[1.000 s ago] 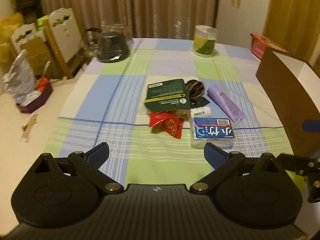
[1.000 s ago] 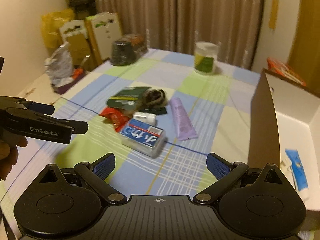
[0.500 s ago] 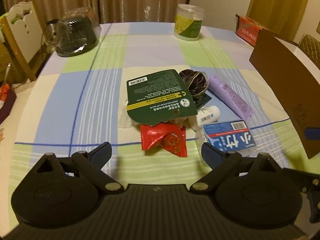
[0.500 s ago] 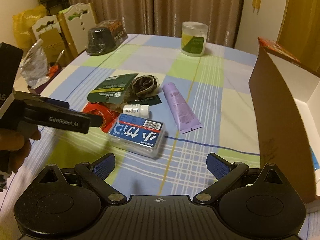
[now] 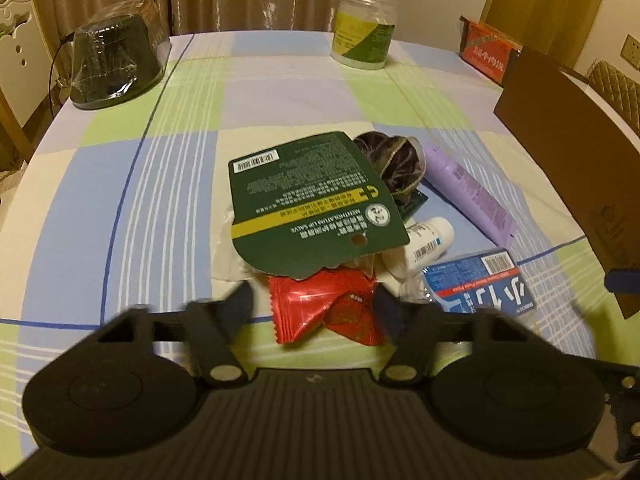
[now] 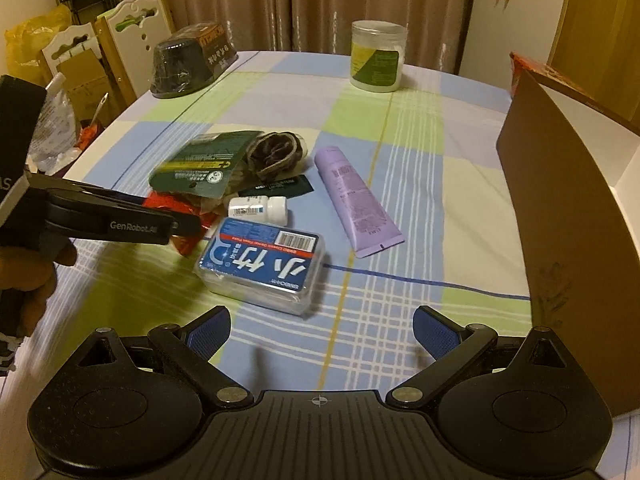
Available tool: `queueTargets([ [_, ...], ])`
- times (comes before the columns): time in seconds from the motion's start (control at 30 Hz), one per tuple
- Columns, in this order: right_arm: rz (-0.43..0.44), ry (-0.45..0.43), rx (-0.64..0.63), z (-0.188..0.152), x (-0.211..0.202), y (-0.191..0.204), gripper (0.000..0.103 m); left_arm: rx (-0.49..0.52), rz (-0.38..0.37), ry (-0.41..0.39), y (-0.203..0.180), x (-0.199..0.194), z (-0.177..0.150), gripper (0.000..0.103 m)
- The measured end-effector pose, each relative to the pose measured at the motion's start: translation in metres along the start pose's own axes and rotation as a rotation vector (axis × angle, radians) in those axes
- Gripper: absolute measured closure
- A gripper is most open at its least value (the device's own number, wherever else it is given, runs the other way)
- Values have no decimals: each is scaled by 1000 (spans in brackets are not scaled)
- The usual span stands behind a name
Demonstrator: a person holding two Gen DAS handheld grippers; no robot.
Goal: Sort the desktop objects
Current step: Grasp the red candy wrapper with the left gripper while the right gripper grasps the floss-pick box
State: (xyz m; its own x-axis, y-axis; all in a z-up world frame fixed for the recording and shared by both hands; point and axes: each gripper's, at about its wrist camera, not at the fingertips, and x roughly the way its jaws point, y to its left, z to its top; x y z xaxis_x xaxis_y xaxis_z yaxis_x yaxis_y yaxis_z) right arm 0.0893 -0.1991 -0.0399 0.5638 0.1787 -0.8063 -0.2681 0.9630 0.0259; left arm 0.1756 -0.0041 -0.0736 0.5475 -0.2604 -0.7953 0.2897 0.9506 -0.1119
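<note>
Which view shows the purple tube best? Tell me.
The right wrist view: the purple tube lies in full view on the tablecloth, cap to crimped end. The left wrist view shows it too, but near the side, and its cap end is hidden behind the dark hair tie.

Card pack [image 5: 308, 204] overlaps snack packet [image 5: 328, 306]; bottle [image 5: 430, 236] right of packet; floss box [image 6: 262, 266] in front; tube [image 6: 356, 204] right; jar [image 6: 376, 58] at counter [image 6: 420, 128] rear.

Checked cloth [image 5: 120, 184] covers the table; red wrapper [image 5: 320, 304], glossy crinkled foil. Green card [image 5: 312, 200], matt paper; floss case [image 6: 260, 268], clear smooth plastic; box wall [image 6: 560, 220], matt brown cardboard.
</note>
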Motion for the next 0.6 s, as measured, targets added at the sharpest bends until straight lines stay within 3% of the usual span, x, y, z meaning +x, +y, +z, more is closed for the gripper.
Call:
queueTargets([
  [0.27, 25, -17, -8, 5, 12, 20, 3, -10, -3, 6, 15, -22, -13, 79],
  [0.6, -6, -39, 140, 22, 41, 34, 3, -24, 46, 1, 34, -62, -39, 80],
])
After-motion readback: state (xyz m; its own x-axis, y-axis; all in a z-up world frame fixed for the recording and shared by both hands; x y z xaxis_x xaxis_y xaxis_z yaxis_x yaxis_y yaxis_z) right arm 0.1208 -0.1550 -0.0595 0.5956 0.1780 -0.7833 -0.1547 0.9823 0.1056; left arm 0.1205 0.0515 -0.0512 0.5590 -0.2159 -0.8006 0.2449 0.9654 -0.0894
